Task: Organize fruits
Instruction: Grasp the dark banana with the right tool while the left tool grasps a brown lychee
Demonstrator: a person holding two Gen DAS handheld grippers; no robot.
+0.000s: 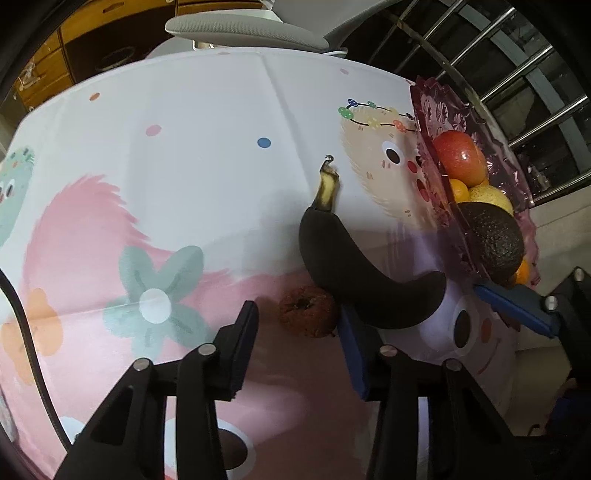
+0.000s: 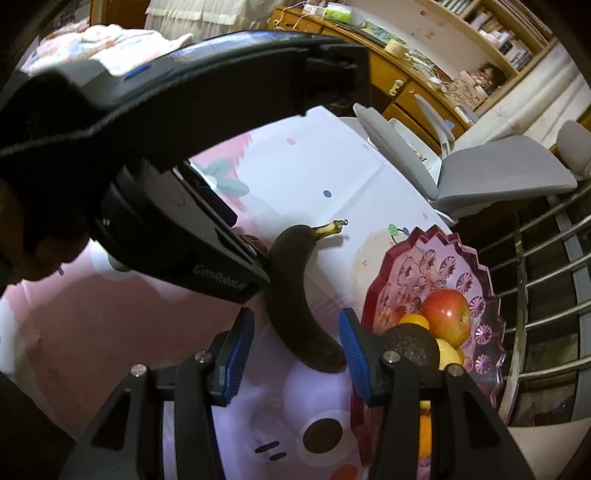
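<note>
Left claw [image 1: 299, 325] open around the shrivelled fruit [image 1: 308, 311]; right claw [image 2: 297, 328] open at the blackened banana [image 2: 295, 295] — next, close, then lift to the dish [image 2: 476, 280].

The left tool [image 1: 299, 321] brackets a shrivelled brown fruit [image 1: 308, 311] beside the blackened banana [image 1: 354, 273].

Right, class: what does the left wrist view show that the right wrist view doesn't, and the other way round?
Only the left wrist view: a black cable at the cloth's edge, and the shrivelled brown fruit almost whole. Only the right wrist view: wooden shelves and pink bedding. Both: the blackened banana, pink dish, apple, avocado and grey chair.
</note>
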